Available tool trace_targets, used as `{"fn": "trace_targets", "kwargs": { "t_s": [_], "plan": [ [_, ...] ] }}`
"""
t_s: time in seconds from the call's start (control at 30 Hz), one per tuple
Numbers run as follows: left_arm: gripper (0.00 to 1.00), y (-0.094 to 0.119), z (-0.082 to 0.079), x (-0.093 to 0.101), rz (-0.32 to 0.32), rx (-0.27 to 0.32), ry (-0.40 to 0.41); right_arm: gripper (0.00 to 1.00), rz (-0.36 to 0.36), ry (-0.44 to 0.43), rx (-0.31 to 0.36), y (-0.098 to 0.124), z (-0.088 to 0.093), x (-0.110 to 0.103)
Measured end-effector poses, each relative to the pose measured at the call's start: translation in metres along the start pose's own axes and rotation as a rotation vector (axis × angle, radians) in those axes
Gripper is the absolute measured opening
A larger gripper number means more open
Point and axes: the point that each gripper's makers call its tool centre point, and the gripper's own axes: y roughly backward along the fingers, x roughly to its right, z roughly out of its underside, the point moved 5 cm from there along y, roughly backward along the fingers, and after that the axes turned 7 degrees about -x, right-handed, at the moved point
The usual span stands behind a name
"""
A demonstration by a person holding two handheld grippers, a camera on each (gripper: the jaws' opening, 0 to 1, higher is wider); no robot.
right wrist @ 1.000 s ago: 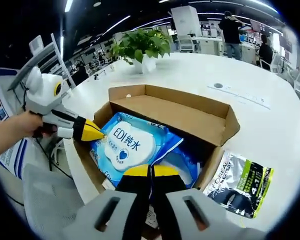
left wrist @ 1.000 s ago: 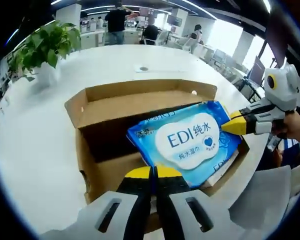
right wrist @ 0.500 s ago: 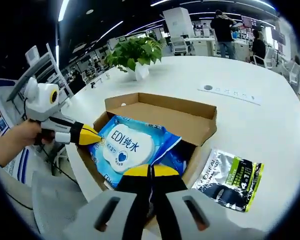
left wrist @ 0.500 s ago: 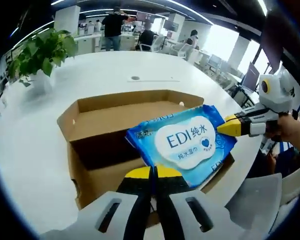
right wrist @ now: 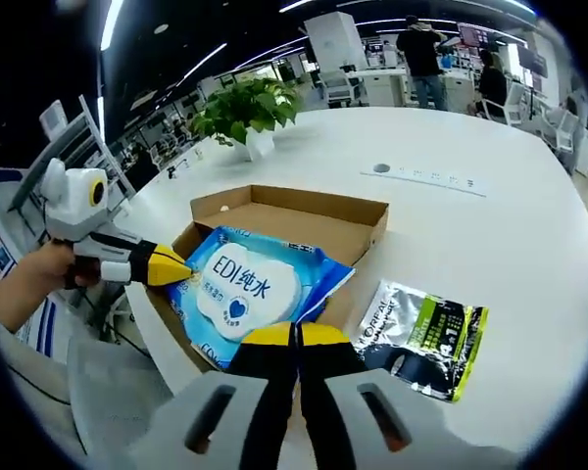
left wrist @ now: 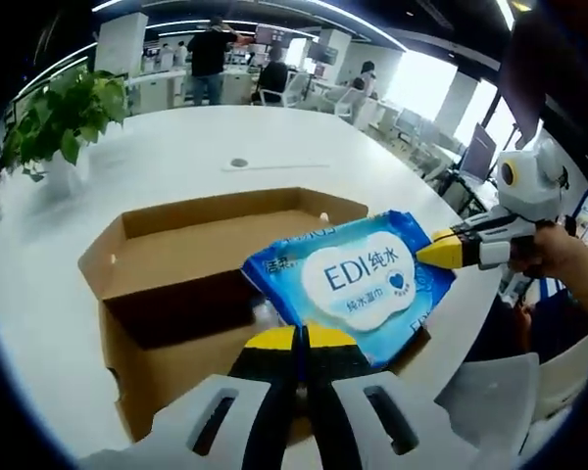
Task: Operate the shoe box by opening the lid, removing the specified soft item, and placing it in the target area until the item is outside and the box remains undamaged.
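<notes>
With both my left tool (left wrist: 299, 338) and right tool (right wrist: 296, 336) pinched shut on opposite edges of the EDI wet-wipes pack (left wrist: 358, 279) above the open shoe box (left wrist: 167, 269), uneven pulling could tear its slippery film.

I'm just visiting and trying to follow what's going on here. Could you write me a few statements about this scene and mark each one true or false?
1. The brown cardboard shoe box is open. True.
2. The blue-and-white pack of wet wipes is held by both yellow-tipped tongs. True: the left tongs pinch one edge and the right tongs the opposite edge.
3. The silver-and-green foil sachet lies inside the box. False: it lies on the white round table, beside the box.
4. The potted green plant stands inside the box. False: it stands on the table beyond the box.
5. The pack is red. False: it is blue and white.
</notes>
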Motion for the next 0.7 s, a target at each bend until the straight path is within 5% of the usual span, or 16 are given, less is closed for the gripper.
{"fn": "trace_targets", "kwargs": {
  "t_s": [0.7],
  "plan": [
    [0.0, -0.026, -0.028, 0.054, 0.06, 0.012, -0.015, 0.0, 0.033, -0.025, -0.035, 0.037, 0.007, 0.053]
  ]
}}
